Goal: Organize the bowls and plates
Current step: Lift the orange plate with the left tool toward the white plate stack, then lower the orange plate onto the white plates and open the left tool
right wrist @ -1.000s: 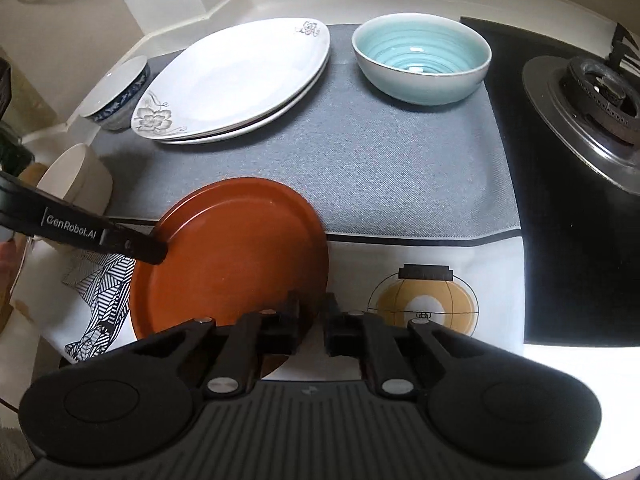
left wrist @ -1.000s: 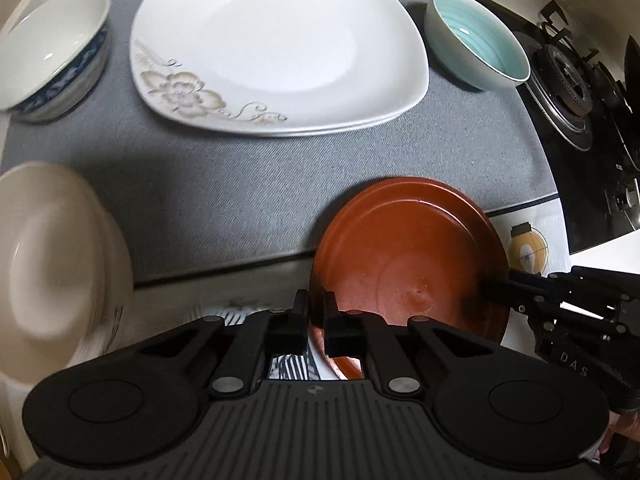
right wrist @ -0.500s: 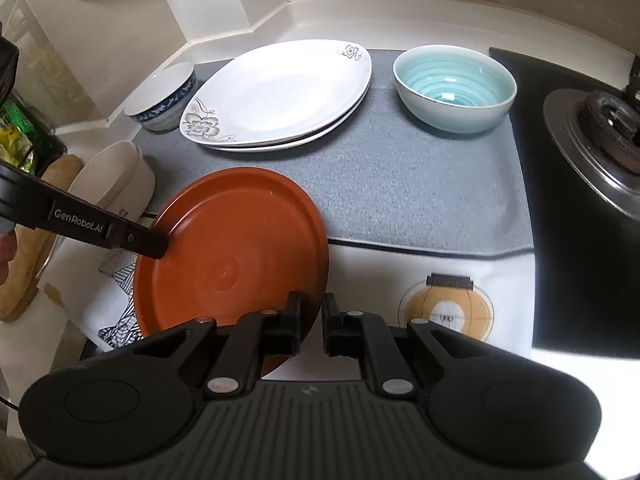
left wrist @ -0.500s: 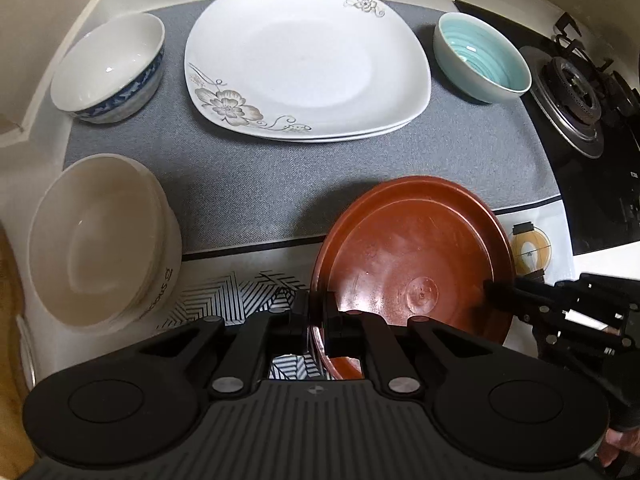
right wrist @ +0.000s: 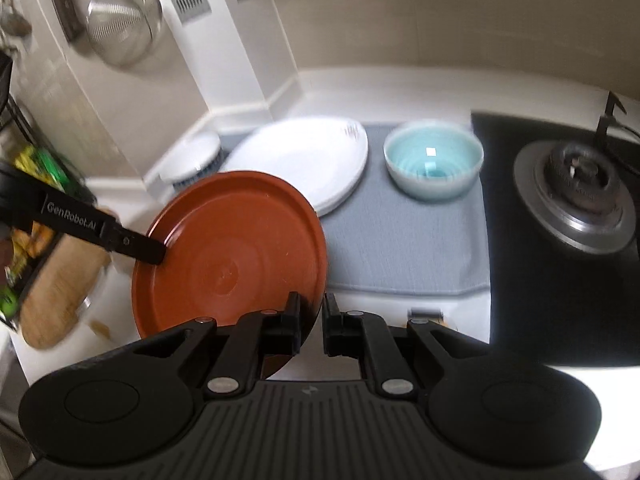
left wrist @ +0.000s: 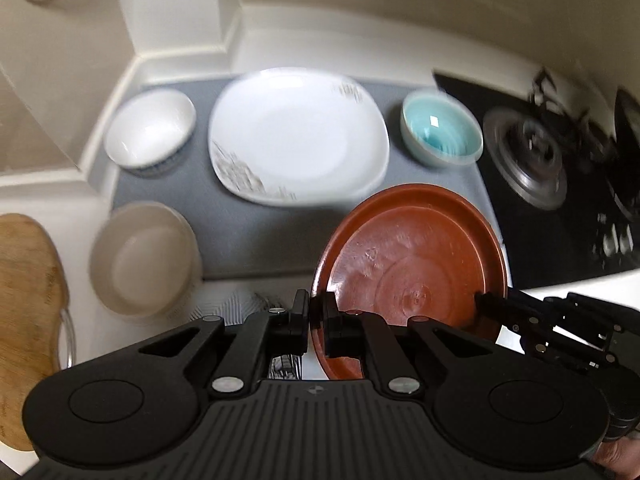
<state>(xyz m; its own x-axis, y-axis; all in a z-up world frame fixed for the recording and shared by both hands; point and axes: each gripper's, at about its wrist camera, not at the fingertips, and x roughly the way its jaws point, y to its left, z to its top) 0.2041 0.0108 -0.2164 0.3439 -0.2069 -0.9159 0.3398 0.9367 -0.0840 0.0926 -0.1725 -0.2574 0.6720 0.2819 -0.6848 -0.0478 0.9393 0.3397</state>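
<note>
A brown round plate (left wrist: 412, 264) is held in the air above the counter by both grippers. My left gripper (left wrist: 317, 316) is shut on its left rim. My right gripper (right wrist: 311, 320) is shut on its right rim; the plate (right wrist: 232, 256) fills the left centre of the right wrist view. Behind it on the grey mat (left wrist: 256, 240) lie stacked white flowered plates (left wrist: 296, 136), a teal bowl (left wrist: 442, 134) to their right and a white-and-blue bowl (left wrist: 150, 128) to their left. A beige bowl stack (left wrist: 142, 256) stands at the front left.
A gas hob (left wrist: 532, 152) lies to the right of the mat. A wooden board (left wrist: 28, 312) lies at the far left. The wall corner (left wrist: 180, 20) rises behind the bowls. A metal strainer (right wrist: 120, 20) hangs on the wall at the left.
Both grippers have lifted the brown plate up and back from the counter; the dishes now look smaller and farther, and the wall has come into view.
</note>
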